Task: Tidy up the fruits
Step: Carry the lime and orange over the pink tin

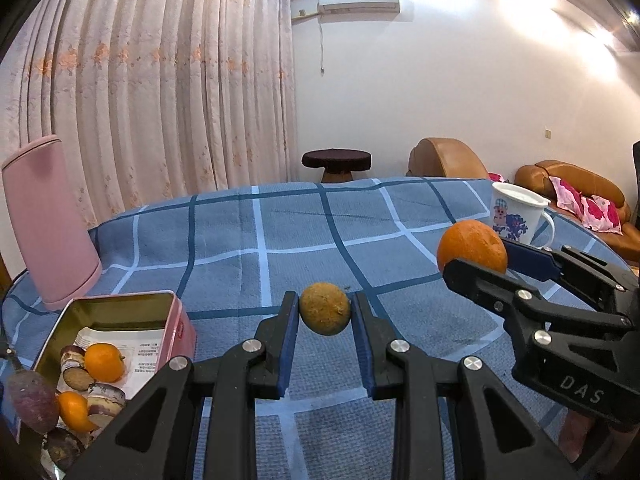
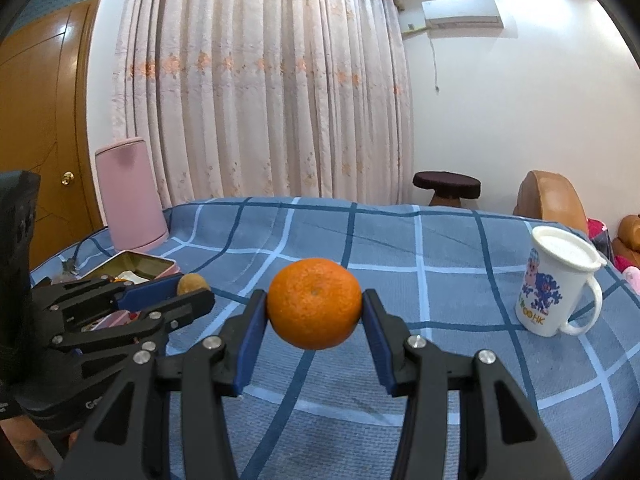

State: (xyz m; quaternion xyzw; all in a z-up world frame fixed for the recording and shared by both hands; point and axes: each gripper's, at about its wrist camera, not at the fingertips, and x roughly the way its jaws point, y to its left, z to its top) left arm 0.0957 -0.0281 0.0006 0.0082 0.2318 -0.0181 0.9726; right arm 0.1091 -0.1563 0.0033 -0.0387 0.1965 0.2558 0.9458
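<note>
My left gripper (image 1: 325,314) is shut on a small brownish-yellow round fruit (image 1: 325,309), held above the blue checked tablecloth (image 1: 280,232). It also shows at the left of the right wrist view, where the brownish fruit (image 2: 193,283) peeks out between its jaws. My right gripper (image 2: 315,307) is shut on a bright orange (image 2: 314,303), also lifted off the cloth. From the left wrist view the orange (image 1: 472,245) appears at the right, clamped in the right gripper (image 1: 478,258). An open pink tin (image 1: 120,320) at the lower left holds oranges and purple-skinned pieces.
A tall pink container (image 1: 48,220) stands at the table's left, behind the tin. A white lidded mug (image 2: 558,282) with a cartoon print sits at the right. Curtains, a dark stool (image 1: 336,162) and brown sofas (image 1: 572,196) lie beyond the table's far edge.
</note>
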